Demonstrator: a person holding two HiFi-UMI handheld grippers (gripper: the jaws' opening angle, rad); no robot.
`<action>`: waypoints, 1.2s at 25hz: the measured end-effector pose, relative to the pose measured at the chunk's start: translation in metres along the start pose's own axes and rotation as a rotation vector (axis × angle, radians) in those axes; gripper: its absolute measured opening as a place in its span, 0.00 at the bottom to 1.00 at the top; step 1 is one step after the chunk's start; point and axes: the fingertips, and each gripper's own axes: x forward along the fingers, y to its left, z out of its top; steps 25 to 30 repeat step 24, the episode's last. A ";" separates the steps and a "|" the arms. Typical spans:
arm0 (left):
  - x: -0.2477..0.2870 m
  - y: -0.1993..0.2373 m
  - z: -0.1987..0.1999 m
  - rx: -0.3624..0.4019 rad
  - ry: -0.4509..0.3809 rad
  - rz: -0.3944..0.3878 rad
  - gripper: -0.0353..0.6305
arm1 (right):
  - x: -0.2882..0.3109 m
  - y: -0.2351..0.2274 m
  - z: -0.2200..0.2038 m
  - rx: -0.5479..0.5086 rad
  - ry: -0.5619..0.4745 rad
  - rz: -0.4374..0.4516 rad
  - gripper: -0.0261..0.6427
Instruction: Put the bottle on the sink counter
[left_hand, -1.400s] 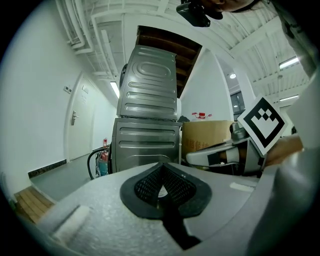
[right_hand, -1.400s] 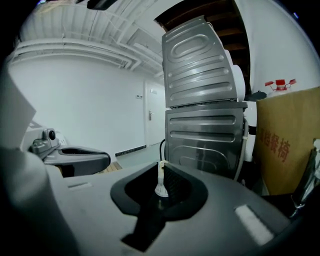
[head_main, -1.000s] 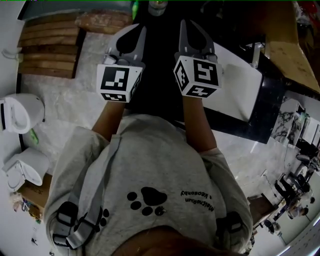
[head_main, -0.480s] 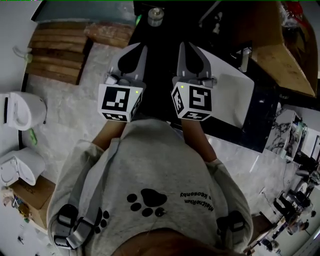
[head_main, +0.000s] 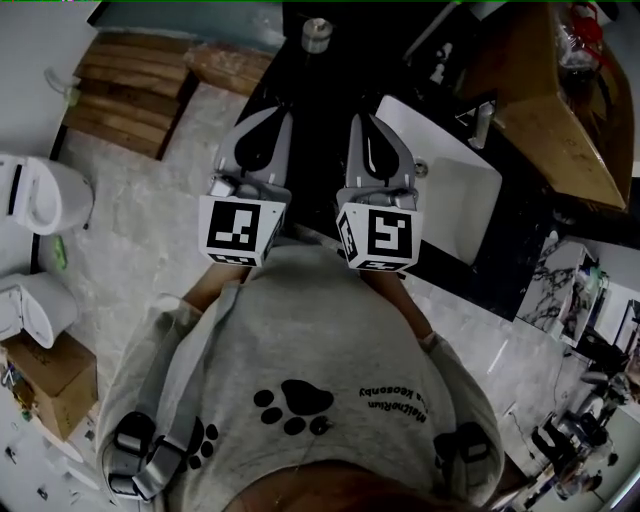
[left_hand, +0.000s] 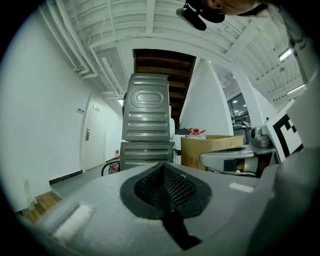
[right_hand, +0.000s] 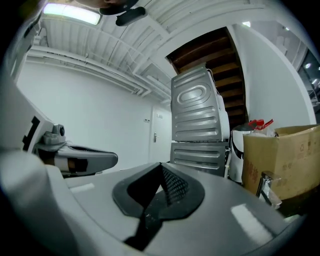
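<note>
Head view: left gripper and right gripper are both empty, jaws pressed together, over the dark tabletop near its front edge. The likely bottle stands at the far edge, ungripped; whether placement is finished or not begun is unclear.

The right hand-held gripper holds its jaws closed together, nothing between them. Beyond stand two stacked grey ribbed machines. A cardboard box sits at right, a chrome tap just before it; the left hand-held gripper shows at left
</note>
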 end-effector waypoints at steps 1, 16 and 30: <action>-0.004 -0.002 0.000 -0.002 -0.003 0.002 0.06 | -0.004 0.004 0.000 0.001 -0.002 0.008 0.04; -0.030 -0.014 -0.002 -0.011 0.000 -0.054 0.06 | -0.035 0.032 0.002 -0.021 -0.029 0.023 0.04; -0.041 -0.019 -0.009 -0.008 0.002 -0.056 0.06 | -0.044 0.038 0.002 -0.031 -0.039 0.031 0.04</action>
